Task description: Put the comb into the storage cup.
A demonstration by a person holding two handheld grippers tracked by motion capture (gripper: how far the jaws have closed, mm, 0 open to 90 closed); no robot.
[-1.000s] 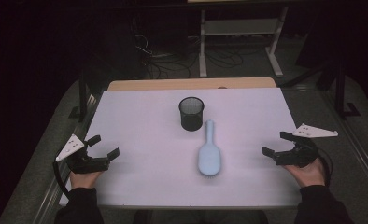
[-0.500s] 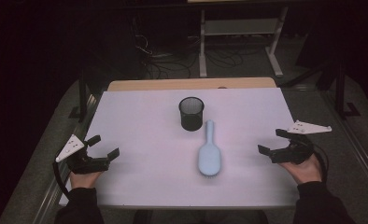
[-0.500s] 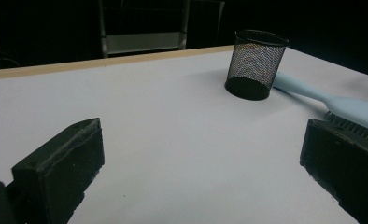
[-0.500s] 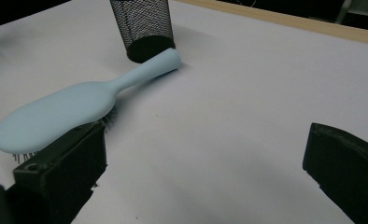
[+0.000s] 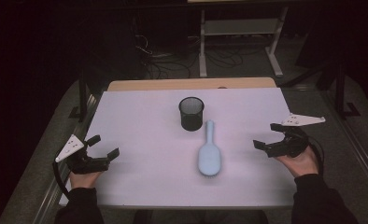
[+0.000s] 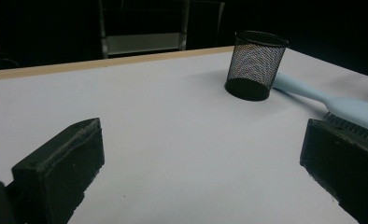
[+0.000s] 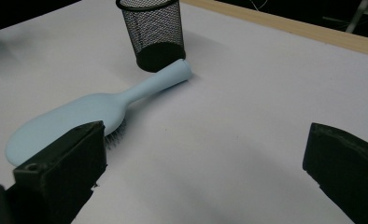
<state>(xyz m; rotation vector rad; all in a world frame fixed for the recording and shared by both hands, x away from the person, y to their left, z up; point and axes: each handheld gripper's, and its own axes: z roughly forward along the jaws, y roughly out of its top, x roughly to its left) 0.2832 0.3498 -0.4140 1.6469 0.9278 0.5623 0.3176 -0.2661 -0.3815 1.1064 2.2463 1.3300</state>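
Note:
A pale blue hairbrush [image 5: 209, 154] lies bristles down on the white table top [image 5: 145, 135], its handle pointing at a black mesh cup [image 5: 191, 113] that stands upright just behind it. The brush [image 7: 79, 116] and cup [image 7: 152, 32] lie ahead of my right gripper [image 5: 267, 136], which hovers open and holds nothing to the brush's right. At the table's left front edge my left gripper [image 5: 102, 147] is open and holds nothing; from it the cup [image 6: 256, 64] and brush [image 6: 341, 105] show far off to the right.
A wooden strip [image 5: 191, 84] runs along the table's far edge. Beyond it, on the dark floor, stand a white metal rack [image 5: 240, 28] and loose cables [image 5: 159, 60]. Dark frame legs flank the table.
My right gripper has risen and moved left toward the brush. The left gripper, brush and cup have stayed put.

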